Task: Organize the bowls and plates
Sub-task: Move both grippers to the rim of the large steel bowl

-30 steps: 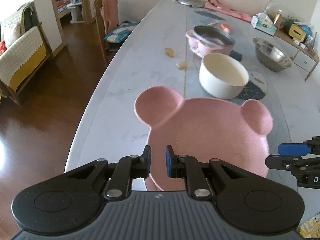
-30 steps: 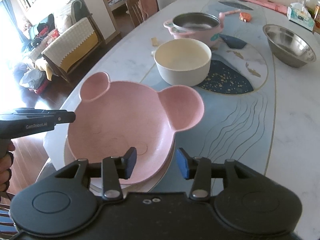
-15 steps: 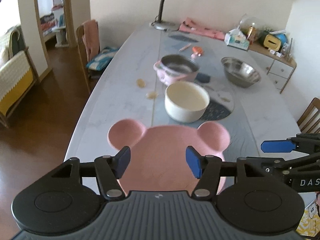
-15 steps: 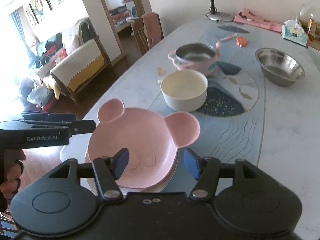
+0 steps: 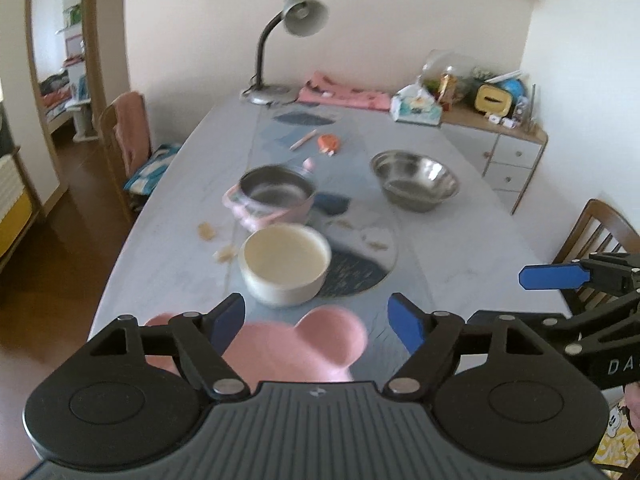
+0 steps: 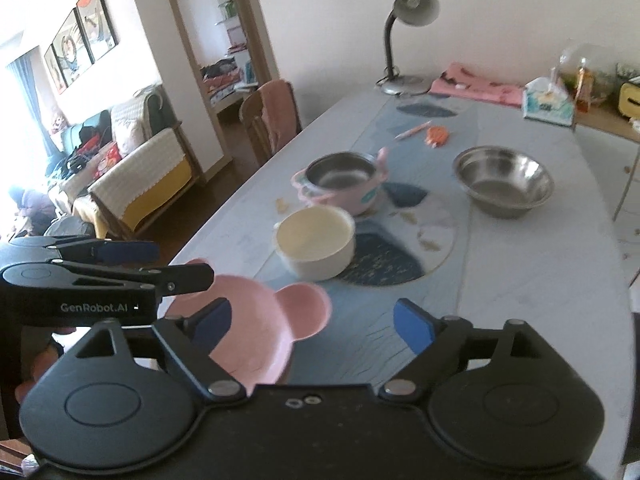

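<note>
Lying flat, a matte pink bear-eared plate point(image 6: 260, 332) beside a cream bowl point(image 6: 316, 240).

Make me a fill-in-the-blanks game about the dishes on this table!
1. The pink plate at the near end of the table has two round ears, like a ____.
2. The cream round bowl stands nearer to the plate than the shiny ____ bowl.
3. The pink pot is ____ inside: no food shows.
4. At the far end of the grey marble table stands a grey desk ____.

Missing words: bear; metal; empty; lamp
</note>
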Motion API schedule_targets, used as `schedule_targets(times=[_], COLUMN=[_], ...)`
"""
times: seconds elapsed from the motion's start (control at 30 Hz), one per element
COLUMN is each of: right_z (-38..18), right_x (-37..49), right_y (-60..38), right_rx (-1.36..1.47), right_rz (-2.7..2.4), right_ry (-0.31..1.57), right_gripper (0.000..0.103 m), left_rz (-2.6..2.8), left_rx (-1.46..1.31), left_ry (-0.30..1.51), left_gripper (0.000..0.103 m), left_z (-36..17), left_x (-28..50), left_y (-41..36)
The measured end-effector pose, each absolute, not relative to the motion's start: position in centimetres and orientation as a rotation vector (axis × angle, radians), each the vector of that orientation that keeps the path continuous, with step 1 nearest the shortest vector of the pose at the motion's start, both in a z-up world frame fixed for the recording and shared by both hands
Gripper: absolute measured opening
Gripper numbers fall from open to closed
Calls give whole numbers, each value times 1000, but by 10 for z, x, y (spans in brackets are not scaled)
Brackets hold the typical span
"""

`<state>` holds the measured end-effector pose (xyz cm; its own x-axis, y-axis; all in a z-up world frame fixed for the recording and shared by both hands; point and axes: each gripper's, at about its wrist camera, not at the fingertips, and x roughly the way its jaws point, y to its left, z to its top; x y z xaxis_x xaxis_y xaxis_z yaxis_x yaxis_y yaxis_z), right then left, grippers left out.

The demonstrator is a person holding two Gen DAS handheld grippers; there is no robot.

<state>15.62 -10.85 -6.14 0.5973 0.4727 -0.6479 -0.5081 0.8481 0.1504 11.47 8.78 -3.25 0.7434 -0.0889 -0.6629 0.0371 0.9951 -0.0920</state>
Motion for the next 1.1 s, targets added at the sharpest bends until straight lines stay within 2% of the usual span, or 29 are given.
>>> schedule_targets(times=[0.13,0.3,0.33,0.47,0.67,0.87,1.1], right_z=[-53,-47,-46,-42,-38,-38,-51], right_x=[170,198,204,233,273,315,377], right_y=[-132,-168,-175,-204,-239,-259,-273], right_rx=[-72,-72,-69,-57,-59,-107,-117], right_rz=[542,500,491,466,445,378,342], right_ry=[699,678,676,664,644,609,667], right_gripper=[98,101,102,103,103,103,103], left_rz=[-93,-121,-123,-114,-100,-63,-12], left_rx=[-69,-57,-49,-33,-67,-75,-86], left_ry=[726,714,707,681,667,683,724], left_gripper=[79,80,81,98,103,103,103], left_z=[-29,-27,-27,-25,-25,-29,-43], left_x=[140,171,177,203,249,296,349], left_y=[60,23,15,-15,-46,-66,-74])
